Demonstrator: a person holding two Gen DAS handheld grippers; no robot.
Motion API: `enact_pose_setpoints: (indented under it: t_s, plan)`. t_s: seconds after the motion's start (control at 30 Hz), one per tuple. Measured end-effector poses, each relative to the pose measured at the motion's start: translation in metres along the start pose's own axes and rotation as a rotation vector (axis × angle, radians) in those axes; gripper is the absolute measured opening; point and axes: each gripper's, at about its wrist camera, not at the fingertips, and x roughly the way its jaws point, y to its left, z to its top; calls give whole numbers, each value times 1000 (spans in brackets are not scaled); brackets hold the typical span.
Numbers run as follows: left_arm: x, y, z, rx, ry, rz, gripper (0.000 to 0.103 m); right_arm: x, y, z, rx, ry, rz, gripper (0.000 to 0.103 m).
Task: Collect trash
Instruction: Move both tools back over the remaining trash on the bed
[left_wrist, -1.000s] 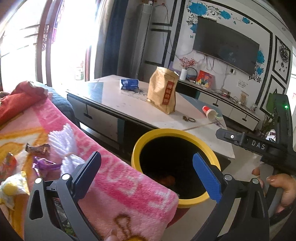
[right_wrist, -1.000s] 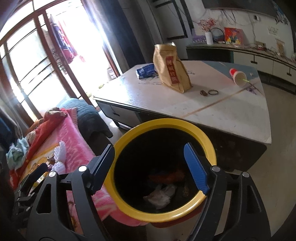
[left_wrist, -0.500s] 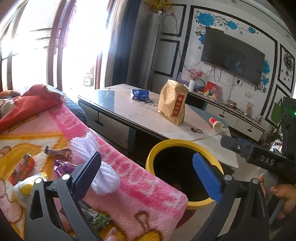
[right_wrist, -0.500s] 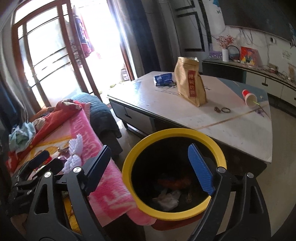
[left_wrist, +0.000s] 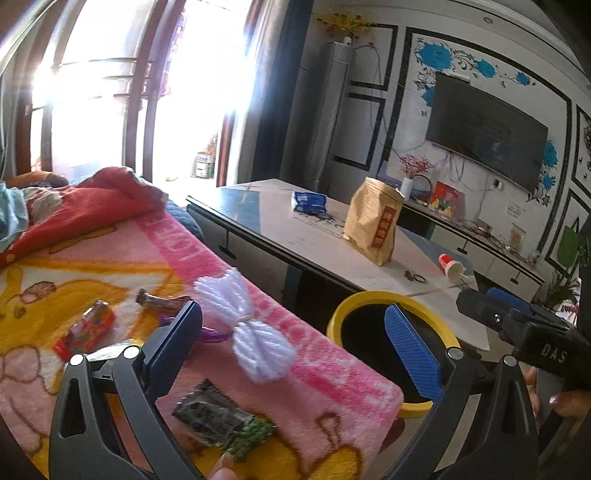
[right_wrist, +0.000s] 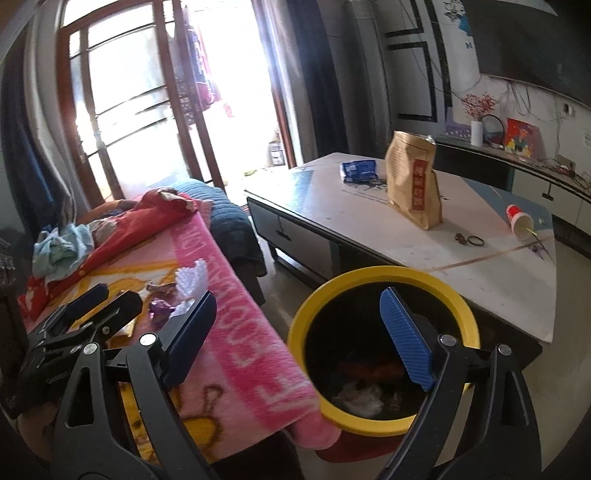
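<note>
We've got the yellow bin (right_wrist: 384, 295) parked low and centre-right in frame, snug against the pink blanket (left_wrist: 177, 258), probably so wrappers go straight in. Trash still on the blanket at lower left: a dark wrapper (left_wrist: 218, 417), a red one (left_wrist: 85, 330), a brown one (left_wrist: 162, 301). Left hand-held gripper (left_wrist: 291, 347) is wide open and empty. Right hand-held gripper (right_wrist: 295, 339) has just been opening, nothing between its jaws. "DAS" is readable on the right gripper's body. The brown bag (right_wrist: 413, 181) on the counter (right_wrist: 461, 258) has a red label we can't read.
</note>
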Motion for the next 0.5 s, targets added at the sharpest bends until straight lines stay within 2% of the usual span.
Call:
enact_pose_setpoints:
  t_s: [0.5]
  plan:
    - [-20, 48, -2, -72, -24, 88, 96, 2, 55, -13, -138, 52, 104, 82]
